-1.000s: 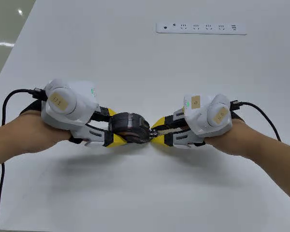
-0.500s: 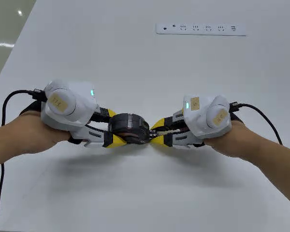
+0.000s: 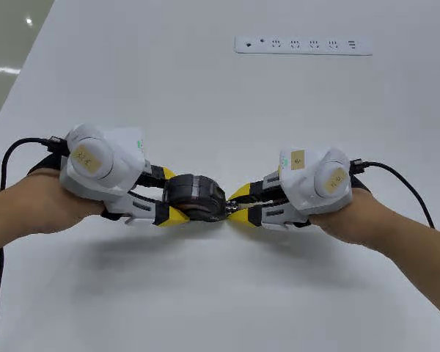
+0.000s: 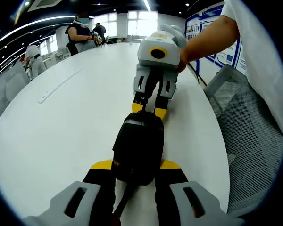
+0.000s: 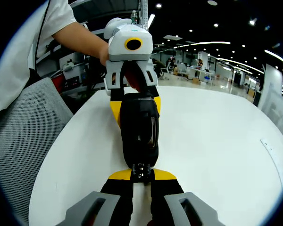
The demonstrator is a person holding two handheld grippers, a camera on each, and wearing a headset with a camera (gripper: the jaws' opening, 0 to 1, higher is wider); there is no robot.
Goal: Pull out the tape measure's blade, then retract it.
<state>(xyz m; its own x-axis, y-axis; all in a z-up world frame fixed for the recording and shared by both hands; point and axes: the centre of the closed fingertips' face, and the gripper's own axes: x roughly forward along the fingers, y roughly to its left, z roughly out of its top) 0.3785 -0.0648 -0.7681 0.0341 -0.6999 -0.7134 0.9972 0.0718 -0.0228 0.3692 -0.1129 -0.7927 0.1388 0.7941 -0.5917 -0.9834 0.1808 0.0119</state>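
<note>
Over the near middle of the white table, the left gripper had its jaws clamped around the black tape measure. Just to its right, the right gripper faced it, jaws narrowed onto the blade hook at the case's mouth. A power strip lay far behind.

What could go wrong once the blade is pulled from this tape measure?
The right gripper pinches only the small end hook, so it may slip off under pull. The left gripper clamps the rounded tape measure at its rear end, so the case might twist or pop free.
</note>
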